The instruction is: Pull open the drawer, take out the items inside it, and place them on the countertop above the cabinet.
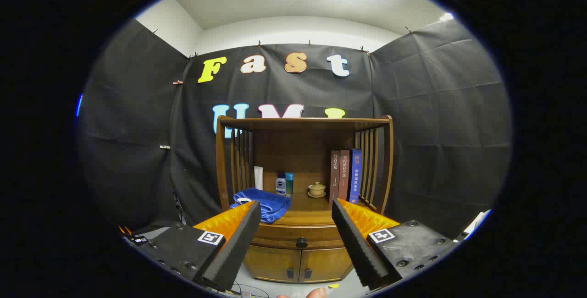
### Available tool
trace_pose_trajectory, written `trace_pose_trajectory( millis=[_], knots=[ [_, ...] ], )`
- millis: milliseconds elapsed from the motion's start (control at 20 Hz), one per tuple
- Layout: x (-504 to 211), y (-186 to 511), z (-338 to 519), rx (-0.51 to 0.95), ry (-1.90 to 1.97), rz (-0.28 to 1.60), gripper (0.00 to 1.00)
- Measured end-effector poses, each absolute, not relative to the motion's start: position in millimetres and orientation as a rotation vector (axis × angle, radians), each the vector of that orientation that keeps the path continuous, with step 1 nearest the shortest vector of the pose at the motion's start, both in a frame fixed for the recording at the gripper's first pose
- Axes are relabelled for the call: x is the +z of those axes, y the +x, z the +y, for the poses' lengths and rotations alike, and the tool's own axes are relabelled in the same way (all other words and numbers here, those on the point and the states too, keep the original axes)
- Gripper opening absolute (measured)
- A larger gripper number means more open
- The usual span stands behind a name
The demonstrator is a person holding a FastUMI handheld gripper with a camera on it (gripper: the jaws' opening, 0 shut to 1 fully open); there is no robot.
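- My tool (297,215) is spread wide, its fingers gripping nothing, well back from the wooden cabinet (302,169).
- Between the fingers and beyond them I see the drawer (300,237), closed, its dark knob (301,242) centred.
- Under it are two small doors (298,265).
- On the worktop (307,211) above the drawer lie a blue towel (263,202) beyond my left finger, a tube, two bottles (284,183) and a lidded cup (317,190).
- Three books (345,175) stand upright beyond my right finger.
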State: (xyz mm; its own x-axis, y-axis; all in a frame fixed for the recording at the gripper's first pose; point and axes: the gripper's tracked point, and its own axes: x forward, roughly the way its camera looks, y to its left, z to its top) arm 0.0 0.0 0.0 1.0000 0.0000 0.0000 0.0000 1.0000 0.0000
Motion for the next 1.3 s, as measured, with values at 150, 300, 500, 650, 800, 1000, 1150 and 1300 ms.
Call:
trace_pose_trajectory(
  millis=[150,300,500,650,800,1000,1150,1300],
  knots=[
    [1,0,-1,0.001,0.003,-0.001,0.99],
    [2,-1,-2,-0.002,0.001,-0.004,0.99],
    [4,-1,-4,-0.005,0.000,-0.010,0.99],
    [2,-2,-2,-0.002,0.002,-0.007,0.99],
    [0,-1,0,0.001,0.001,-0.003,0.99],
    [-4,3,0,-0.002,0.005,-0.003,0.99],
    [-1,20,3,0.007,0.005,-0.023,0.99],
    [-3,43,3,0.013,0.012,-0.061,0.99]
  ],
)
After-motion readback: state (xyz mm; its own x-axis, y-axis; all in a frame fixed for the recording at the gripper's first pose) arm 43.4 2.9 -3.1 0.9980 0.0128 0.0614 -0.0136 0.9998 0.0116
